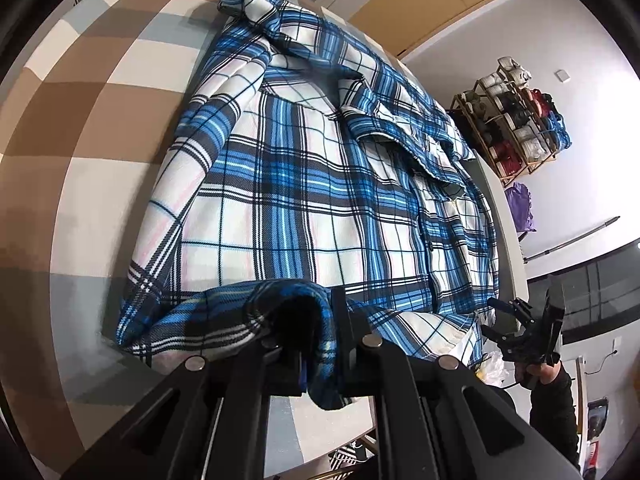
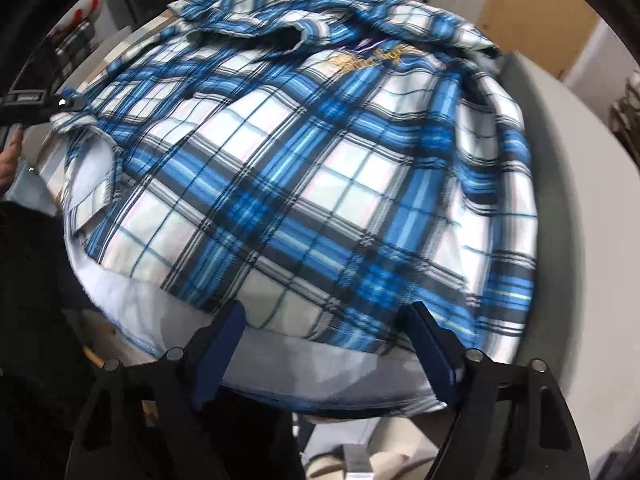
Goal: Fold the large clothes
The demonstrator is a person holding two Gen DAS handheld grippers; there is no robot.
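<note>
The left gripper (image 1: 316,356) pinches the hem of the shirt (image 1: 320,184) spread to the tabletop's (image 1: 80,128) near edge; the right gripper (image 2: 326,344) gapes; soft, light cloth, best taken at hem corners.

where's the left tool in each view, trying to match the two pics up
Left wrist view: the left tool fills the bottom centre, shut on a bunched edge of the plaid shirt.
Right wrist view: the same tool is at the far left edge, small, at the shirt's corner.
Shared landmark: the shirt's collar, upper right of centre in the left view, top centre in the right.
</note>
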